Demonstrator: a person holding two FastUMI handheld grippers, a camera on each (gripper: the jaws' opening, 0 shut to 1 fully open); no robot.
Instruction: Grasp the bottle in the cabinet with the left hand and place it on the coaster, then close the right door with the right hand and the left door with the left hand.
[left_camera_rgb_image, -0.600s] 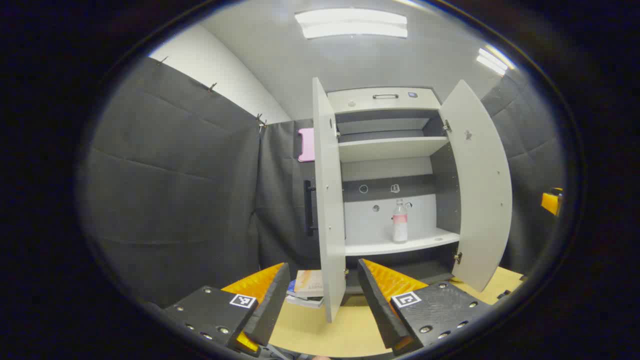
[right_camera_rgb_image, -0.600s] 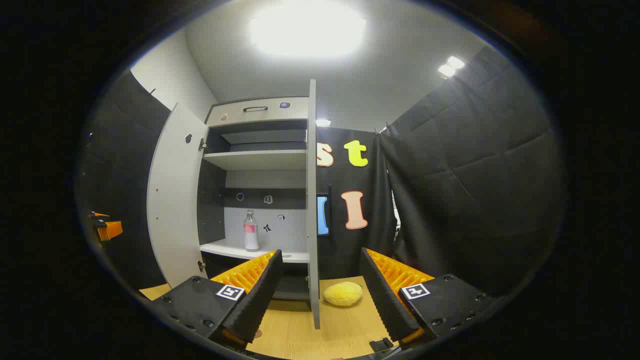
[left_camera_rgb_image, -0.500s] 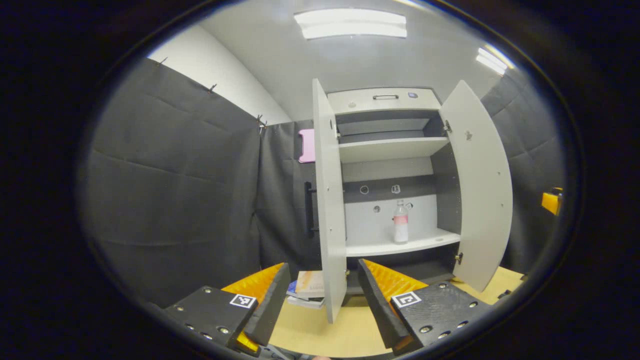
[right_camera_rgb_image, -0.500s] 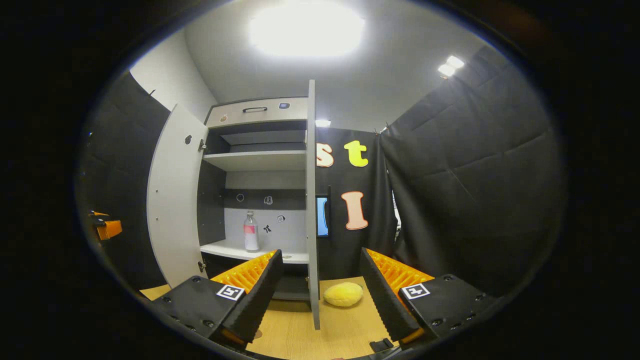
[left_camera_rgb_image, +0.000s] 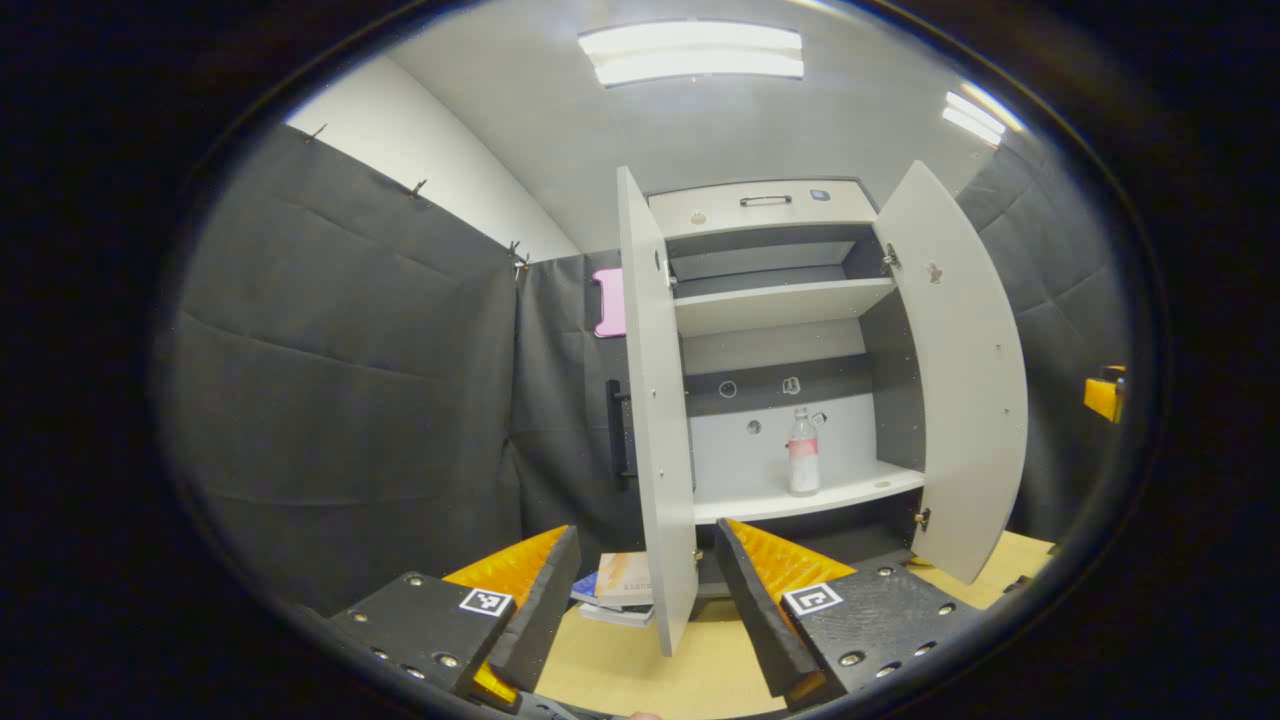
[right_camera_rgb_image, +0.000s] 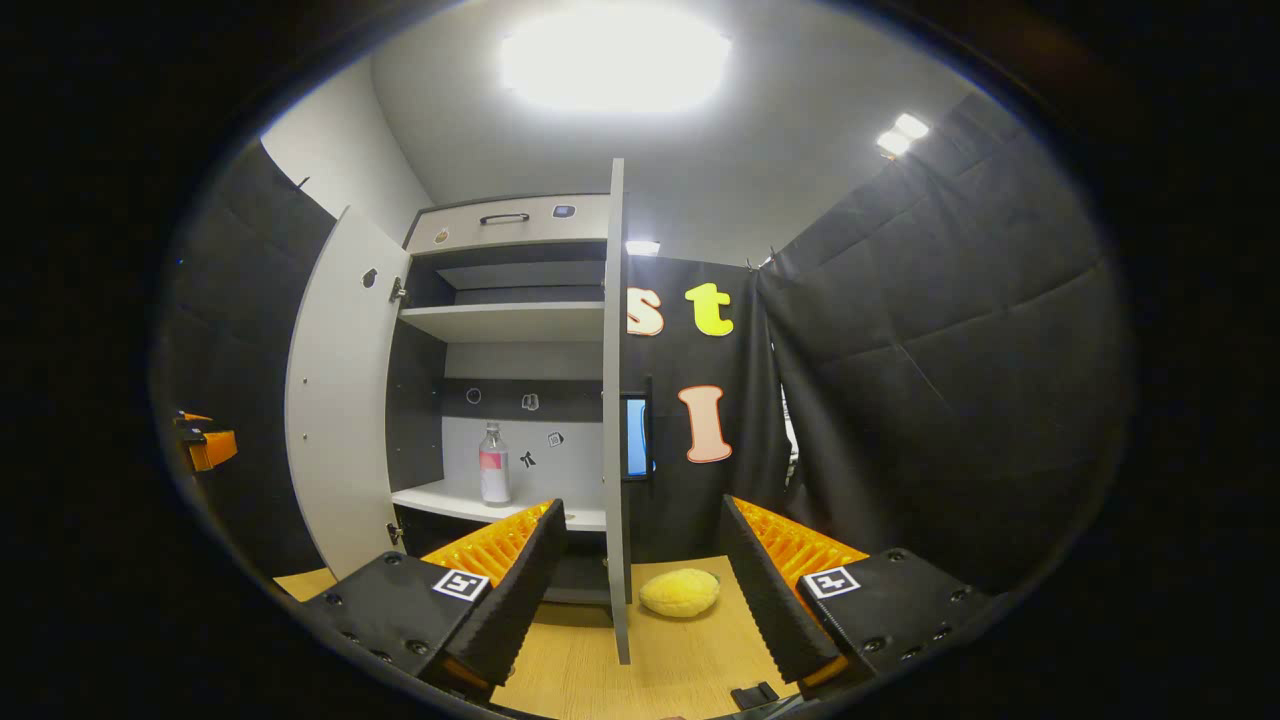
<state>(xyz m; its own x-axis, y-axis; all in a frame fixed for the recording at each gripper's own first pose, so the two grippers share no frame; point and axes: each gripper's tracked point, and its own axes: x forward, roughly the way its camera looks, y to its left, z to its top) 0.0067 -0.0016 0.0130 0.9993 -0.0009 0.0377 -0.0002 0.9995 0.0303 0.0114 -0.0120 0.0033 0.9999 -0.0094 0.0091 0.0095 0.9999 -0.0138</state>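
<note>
One bottle (left_camera_rgb_image: 802, 452) stands in the cabinet (left_camera_rgb_image: 780, 300), two doors open, both claws spread and empty.

Both cabinet doors (left_camera_rgb_image: 655, 420) swung wide, open gap between them, left door edge nearest

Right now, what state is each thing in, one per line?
bottle: upright on the lower shelf, not held
left door: open
right door: open
left gripper: open, holding nothing
right gripper: open, holding nothing
yellow soft thing: lying on the table
</note>
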